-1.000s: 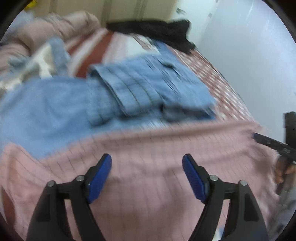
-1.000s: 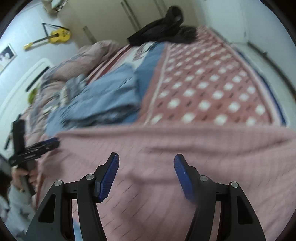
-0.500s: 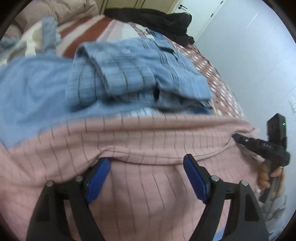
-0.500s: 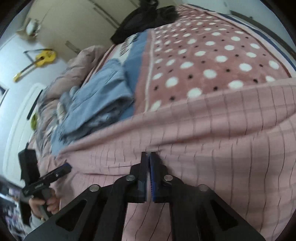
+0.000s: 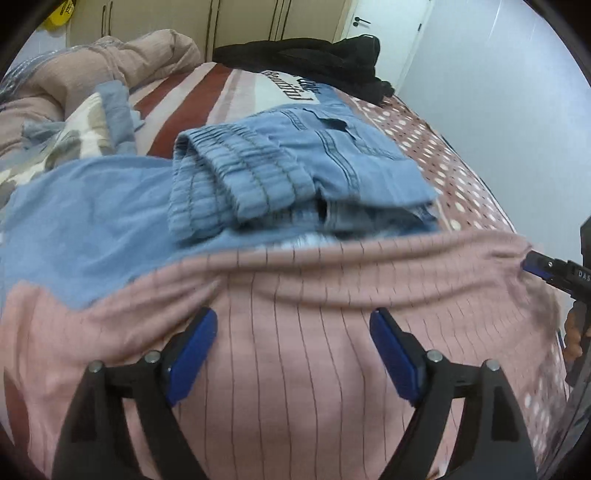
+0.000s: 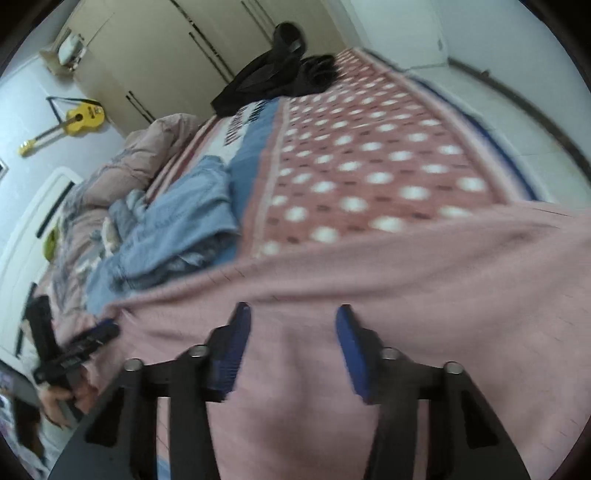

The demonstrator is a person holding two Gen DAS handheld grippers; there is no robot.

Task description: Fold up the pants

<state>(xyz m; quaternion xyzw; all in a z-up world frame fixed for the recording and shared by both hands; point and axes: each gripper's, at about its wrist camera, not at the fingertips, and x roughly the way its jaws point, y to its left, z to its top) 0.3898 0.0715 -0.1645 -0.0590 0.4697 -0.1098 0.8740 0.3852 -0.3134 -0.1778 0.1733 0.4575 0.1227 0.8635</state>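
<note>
From the left wrist camera, the left gripper (image 5: 293, 350) is seen with its jaws spread wide, nothing pinched between them. The pink pants (image 5: 314, 332), checked with thin dark lines, are spread beneath and between the blue pads (image 5: 190, 350), filling the lower half of the view. Just beyond their far edge, a folded pair of jeans (image 5: 295, 173) is seen lying on a light blue cloth (image 5: 85, 214). A black garment (image 5: 314, 62) is heaped at the far end of the bed (image 5: 443, 155), near a white door (image 5: 384, 33). At the right edge, the right gripper (image 5: 532, 266) is glimpsed at the corner of the pants; whether that corner is pinched cannot be told from here.

From the right wrist camera, the right gripper (image 6: 291, 350) is shown with jaws parted, the pink pants (image 6: 406, 280) blurred under and around them. The jeans (image 6: 177, 229) are seen to the left on the bed (image 6: 369, 158), whose cover is spotted with white dots. The left gripper (image 6: 99, 334) is seen at the far left edge of the pants. A yellow guitar (image 6: 75, 120) is propped against the wall.
</note>
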